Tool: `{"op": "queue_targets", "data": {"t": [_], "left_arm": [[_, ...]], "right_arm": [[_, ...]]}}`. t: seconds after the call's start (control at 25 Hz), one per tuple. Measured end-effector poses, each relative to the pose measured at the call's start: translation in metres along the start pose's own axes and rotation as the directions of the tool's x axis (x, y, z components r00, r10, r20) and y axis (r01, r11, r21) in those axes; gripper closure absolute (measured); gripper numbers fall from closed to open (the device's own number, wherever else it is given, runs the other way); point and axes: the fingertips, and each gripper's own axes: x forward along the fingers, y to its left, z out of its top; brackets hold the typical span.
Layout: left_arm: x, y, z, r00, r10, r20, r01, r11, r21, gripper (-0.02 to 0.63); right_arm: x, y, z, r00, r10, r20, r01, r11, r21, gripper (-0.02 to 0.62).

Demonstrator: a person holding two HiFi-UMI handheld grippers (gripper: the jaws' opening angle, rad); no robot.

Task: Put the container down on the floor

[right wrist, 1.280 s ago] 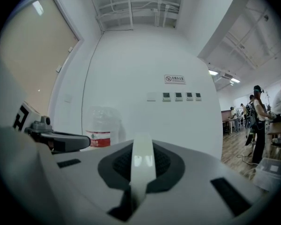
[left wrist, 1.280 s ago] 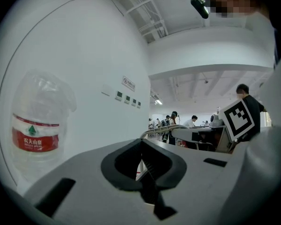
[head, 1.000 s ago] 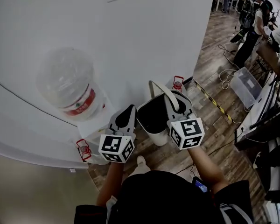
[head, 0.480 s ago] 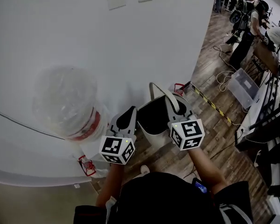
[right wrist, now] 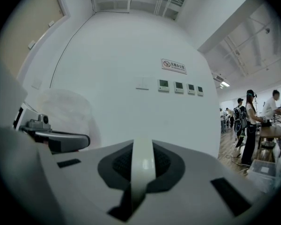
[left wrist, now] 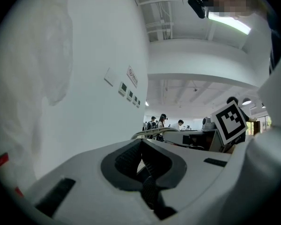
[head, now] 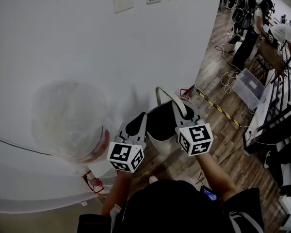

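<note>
- The container (head: 161, 141) is a white bin with a dark inside and a pale arched handle (head: 168, 99). It hangs in the air between the two grippers, in front of the person and close to the white wall (head: 87, 38).
- It is not on the floor. The wooden floor (head: 218, 135) shows below it and to its right.
- The right gripper (head: 183, 114) has its fingers almost together. They clamp the thin handle, which the right gripper view shows as a pale band running up between the dark pads (right wrist: 117, 162).
- The left gripper (head: 136, 126) is at the left rim of the container. In the left gripper view its fingers are also narrow, and a thin pale edge sits between the pads (left wrist: 127, 159). It seems to be the rim, but I am not fully sure.
- Both grippers point about level, with their marker cubes toward the person.
- A big clear water bottle (head: 70, 118) with a red label stands left of the container, by the wall.
- Far at the upper right there are some people (head: 250, 23), and a clear plastic box (head: 250, 87) lies on the floor.
</note>
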Motion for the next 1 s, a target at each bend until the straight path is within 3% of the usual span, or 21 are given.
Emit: {"op": "queue_targets", "data": {"t": [0.36, 1.0], "left_arm": [[0.012, 0.015, -0.012, 1.0, 0.014, -0.01, -0.015, 1.0, -0.021, 0.589], [0.031, -0.018, -0.024, 0.978, 0.206, -0.025, -0.207, 0.978, -0.04, 0.589]], "right_arm": [[0.015, -0.004, -0.003, 1.0, 0.005, -0.011, -0.005, 1.0, -0.004, 0.565], [0.012, -0.046, -0.008, 0.986, 0.165, -0.024, -0.164, 0.986, 0.017, 0.565]]}}
